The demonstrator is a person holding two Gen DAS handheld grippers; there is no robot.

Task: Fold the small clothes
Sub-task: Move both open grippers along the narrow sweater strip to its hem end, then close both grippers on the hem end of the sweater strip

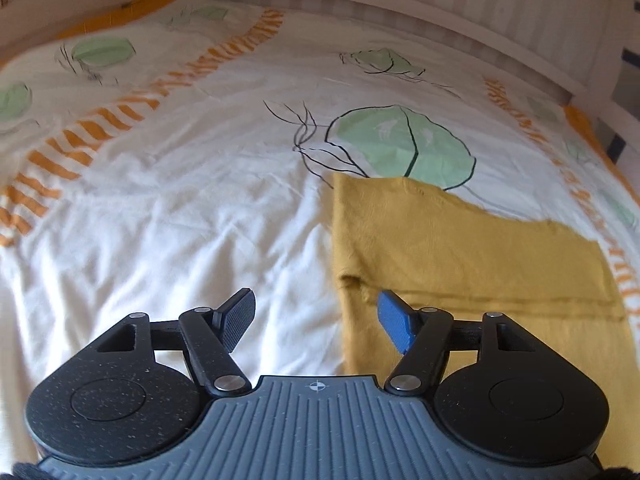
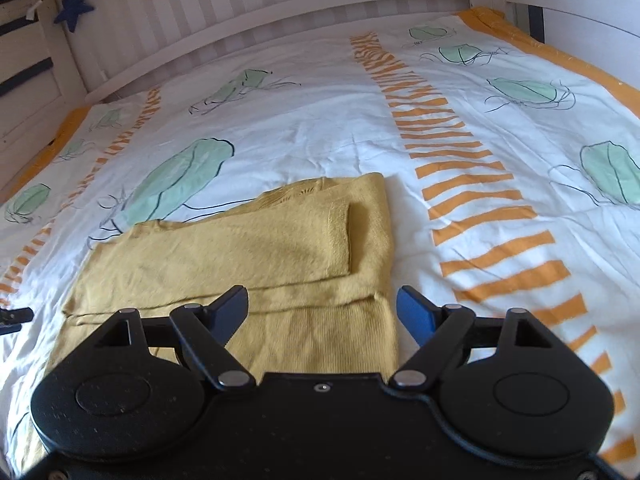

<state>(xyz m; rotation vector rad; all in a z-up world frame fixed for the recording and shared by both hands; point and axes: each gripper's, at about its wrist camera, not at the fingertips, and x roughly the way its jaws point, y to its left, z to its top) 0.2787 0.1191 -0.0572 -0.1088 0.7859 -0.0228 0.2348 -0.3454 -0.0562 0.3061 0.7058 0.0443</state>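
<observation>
A mustard-yellow knitted garment (image 1: 460,248) lies flat on the bed, partly folded, with a sleeve (image 2: 280,240) laid across its body. In the left wrist view my left gripper (image 1: 316,314) hovers over the garment's left edge. Its jaws stand apart and hold nothing: the blue pad (image 1: 394,322) is over the cloth and the black pad (image 1: 240,320) over bare sheet. In the right wrist view my right gripper (image 2: 322,306) stands open above the garment's (image 2: 248,248) right edge, with no cloth pinched between its fingers.
The bed cover (image 1: 180,240) is white with green leaf prints and orange striped bands. A white slatted bed rail (image 2: 280,12) runs along the far side. A blue star (image 2: 74,8) hangs at the far left corner. Bare cover lies to the right of the garment (image 2: 500,280).
</observation>
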